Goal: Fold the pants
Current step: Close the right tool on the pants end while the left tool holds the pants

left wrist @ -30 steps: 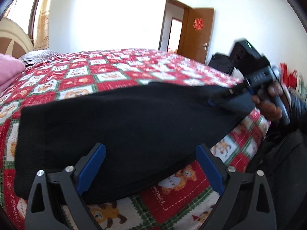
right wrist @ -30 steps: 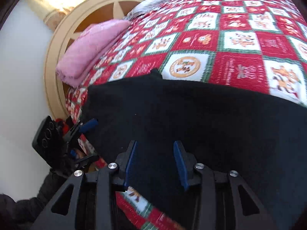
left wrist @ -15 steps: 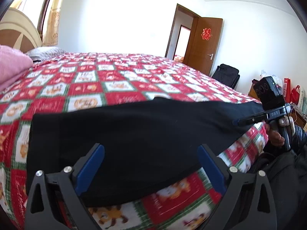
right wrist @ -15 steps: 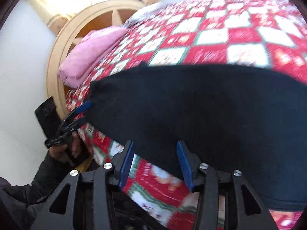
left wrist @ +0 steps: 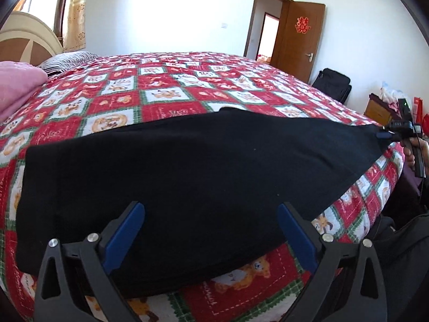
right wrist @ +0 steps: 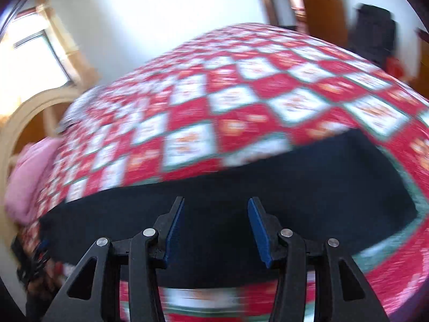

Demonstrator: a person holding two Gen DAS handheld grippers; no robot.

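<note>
Black pants (left wrist: 201,161) lie flat and lengthwise along the near edge of a bed with a red, white and green quilt (left wrist: 161,94). My left gripper (left wrist: 209,209) hovers wide open over the pants' near hem, and its blue pads (left wrist: 126,230) touch nothing. At the pants' far right end a hand holds my right gripper (left wrist: 382,135). The blurred right wrist view shows the right gripper (right wrist: 215,204) open above the pants (right wrist: 268,182), with nothing pinched between its pads. The left gripper (right wrist: 40,244) is a dark smear at the lower left there.
A folded pink blanket (left wrist: 16,88) and a striped pillow (left wrist: 67,59) lie by the headboard (left wrist: 24,43) on the left. A black suitcase (left wrist: 332,86) stands by the open wooden door (left wrist: 300,40). Dark clothing of the person (left wrist: 402,255) fills the lower right beside the bed.
The right gripper has swept right along the pants to their far end, and its view has swung and blurred. Its jaws stand a little wider. The left gripper has barely shifted.
</note>
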